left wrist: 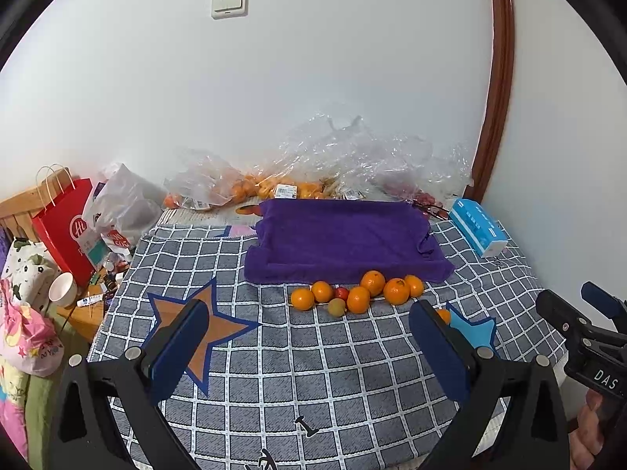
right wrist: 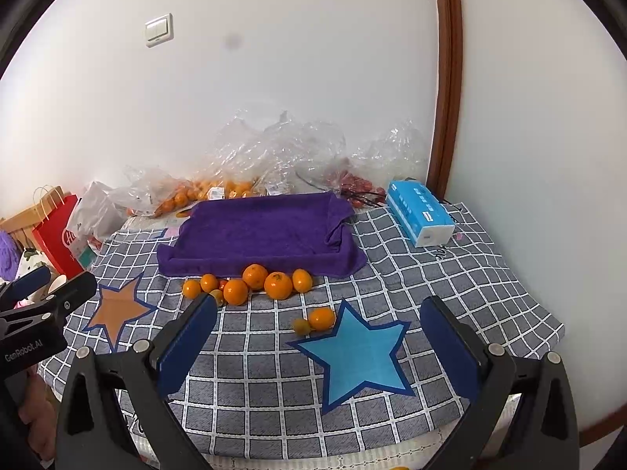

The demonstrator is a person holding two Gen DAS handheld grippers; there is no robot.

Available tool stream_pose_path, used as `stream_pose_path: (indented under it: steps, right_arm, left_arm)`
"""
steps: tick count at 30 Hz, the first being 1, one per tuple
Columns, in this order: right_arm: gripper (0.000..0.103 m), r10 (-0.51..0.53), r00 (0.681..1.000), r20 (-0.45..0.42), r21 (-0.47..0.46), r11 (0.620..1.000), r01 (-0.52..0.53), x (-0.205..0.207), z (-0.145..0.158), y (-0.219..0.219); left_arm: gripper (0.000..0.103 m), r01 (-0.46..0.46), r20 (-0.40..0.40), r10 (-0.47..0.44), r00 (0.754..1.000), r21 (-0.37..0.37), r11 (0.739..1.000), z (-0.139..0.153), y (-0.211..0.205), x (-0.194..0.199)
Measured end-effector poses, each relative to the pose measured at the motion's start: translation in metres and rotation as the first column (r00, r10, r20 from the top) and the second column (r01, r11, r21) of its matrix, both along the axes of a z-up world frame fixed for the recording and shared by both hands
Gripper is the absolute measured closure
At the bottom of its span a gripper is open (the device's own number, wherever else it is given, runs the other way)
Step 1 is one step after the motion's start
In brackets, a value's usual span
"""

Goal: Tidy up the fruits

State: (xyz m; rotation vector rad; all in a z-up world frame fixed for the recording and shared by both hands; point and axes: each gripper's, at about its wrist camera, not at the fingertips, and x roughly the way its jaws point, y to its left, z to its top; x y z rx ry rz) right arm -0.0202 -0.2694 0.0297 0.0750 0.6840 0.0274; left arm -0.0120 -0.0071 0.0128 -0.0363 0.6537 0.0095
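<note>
Left tool point(left wrist: 309, 338) seen spread apart and empty, oranges point(left wrist: 358, 291) lined at twelve o'clock against purple towel tray point(left wrist: 345, 235) on checked surface point(left wrist: 313, 384), right tool point(right wrist: 319, 333) likewise parted, lone orange point(right wrist: 322, 318) at twelve o'clock beside blue star point(right wrist: 358, 356).

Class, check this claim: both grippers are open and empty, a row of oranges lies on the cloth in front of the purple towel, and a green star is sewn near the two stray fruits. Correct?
One detail is wrong: the star is blue, not green, as the right wrist view shows. The left gripper and right gripper are open and empty, and the oranges lie before the purple towel.
</note>
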Motion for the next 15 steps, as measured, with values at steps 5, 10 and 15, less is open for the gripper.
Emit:
stream_pose_path:
  steps: [5,10,15]
  right_arm:
    - [0.001,-0.002,1.000,-0.003,0.004,1.000,0.002,0.0000,0.0004,-0.0003]
    - [0.001,-0.006,1.000,-0.004,0.010,1.000,0.006,-0.0007,-0.0001,-0.0014]
    - [0.001,-0.007,1.000,-0.002,0.011,1.000,0.007,-0.0014,0.0003,-0.0015]
  left_arm:
    - [0.000,-0.001,0.003,0.001,1.000,-0.002,1.000,0.0002,0.0003,-0.0013]
    - [0.000,0.000,0.003,0.000,1.000,-0.004,1.000,0.0006,0.0008,-0.0018]
    - [0.000,0.001,0.004,-0.001,1.000,-0.006,1.000,0.0028,0.0002,-0.0022]
